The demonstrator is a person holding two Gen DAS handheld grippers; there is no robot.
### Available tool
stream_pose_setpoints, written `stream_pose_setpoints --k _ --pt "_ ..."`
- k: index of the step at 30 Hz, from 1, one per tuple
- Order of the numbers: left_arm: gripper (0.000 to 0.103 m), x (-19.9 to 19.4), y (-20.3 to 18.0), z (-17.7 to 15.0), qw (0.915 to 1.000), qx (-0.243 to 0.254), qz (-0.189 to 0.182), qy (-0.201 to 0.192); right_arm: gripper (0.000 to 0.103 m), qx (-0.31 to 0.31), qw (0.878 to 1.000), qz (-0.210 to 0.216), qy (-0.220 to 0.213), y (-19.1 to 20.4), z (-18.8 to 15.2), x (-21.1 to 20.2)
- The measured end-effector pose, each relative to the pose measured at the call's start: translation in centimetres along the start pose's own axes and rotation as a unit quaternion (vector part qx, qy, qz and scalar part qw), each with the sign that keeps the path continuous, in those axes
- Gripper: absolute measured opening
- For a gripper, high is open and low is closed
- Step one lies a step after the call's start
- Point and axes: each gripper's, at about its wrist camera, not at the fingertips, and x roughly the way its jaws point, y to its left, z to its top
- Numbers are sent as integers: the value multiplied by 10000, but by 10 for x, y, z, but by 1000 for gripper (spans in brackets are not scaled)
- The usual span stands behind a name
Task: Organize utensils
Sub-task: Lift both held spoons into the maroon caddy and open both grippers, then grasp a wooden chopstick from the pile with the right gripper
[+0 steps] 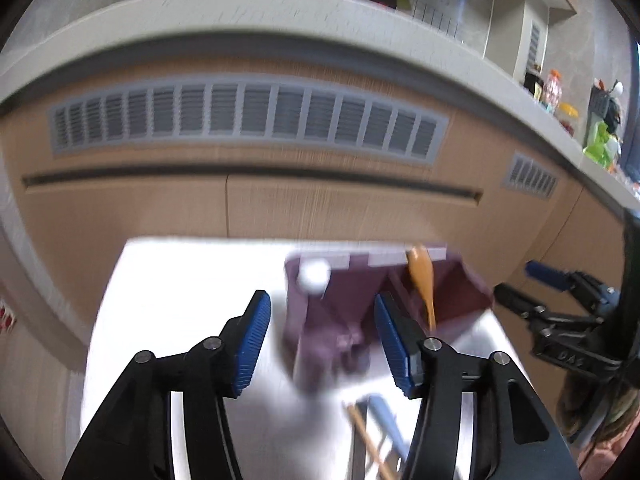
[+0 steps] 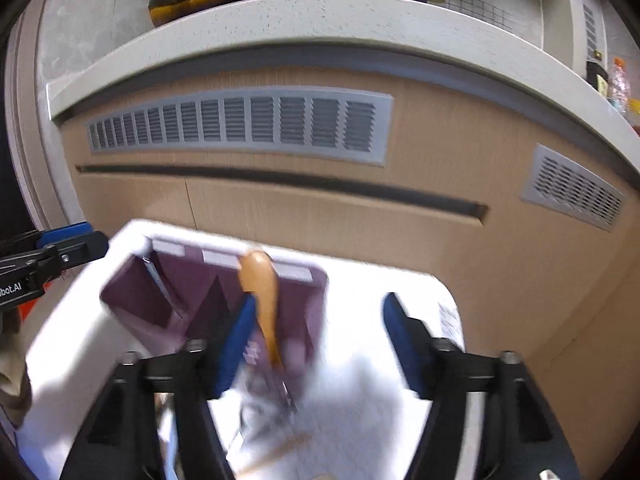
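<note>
A purple utensil holder [image 1: 340,312] with compartments stands on the white table [image 1: 180,280]. An orange spoon [image 1: 422,276] stands in its right compartment, and a white round utensil head [image 1: 314,274] shows at its left. My left gripper [image 1: 320,344] is open and empty, just in front of the holder. Wooden chopsticks [image 1: 368,440] and a pale blue utensil [image 1: 386,420] lie on the table between its fingers. In the right wrist view, my right gripper [image 2: 316,344] is open and empty, with the holder [image 2: 192,292] and orange spoon [image 2: 262,288] ahead on the left.
The table backs onto a beige cabinet front [image 1: 280,208] with grey vent grilles [image 1: 248,116] under a white counter [image 1: 240,12]. Bottles and clutter [image 1: 568,108] stand on the counter at the right. The other gripper shows at the right edge [image 1: 560,304].
</note>
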Motion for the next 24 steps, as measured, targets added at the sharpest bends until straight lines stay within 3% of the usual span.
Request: stream_pose_setpoints --k 3,6,8,11,13,17,20,21,22,23,24 --pt "55 -5 0 -33 9997 -47 35 229 71 -83 9997 -49 229 3 -27 -8" --pt "58 -12 0 -62 9989 -130 96 450 80 -58 9989 -84 456 8 -55 -14" --pt "66 -19 -1 -76 9982 -138 274 507 84 -71 9982 -140 582 14 -70 -16" --pt "69 -30 3 -96 9971 -156 504 555 88 -185 9963 -161 824 29 -85 -16" --pt "69 -38 8 -103 9962 -211 609 584 89 -346 9951 -121 915 42 -93 -17" --pt "75 -55 26 -113 9938 -352 926 497 102 -588 9940 -47 924 70 -98 -23" --pt "77 -64 45 -117 9921 -574 1011 467 100 -649 9945 267 772 89 -92 -26" --pt "77 -66 48 -116 9916 -636 1023 462 96 -613 9933 532 820 95 -89 -23" --pt "77 -69 54 -118 9911 -703 1033 450 73 -558 9921 659 906 98 -85 -18" --pt "77 -71 57 -120 9909 -744 1030 438 40 -481 9900 777 1071 102 -83 -10" --pt "77 -73 60 -122 9908 -782 1021 430 29 -408 9867 937 1265 106 -81 0"
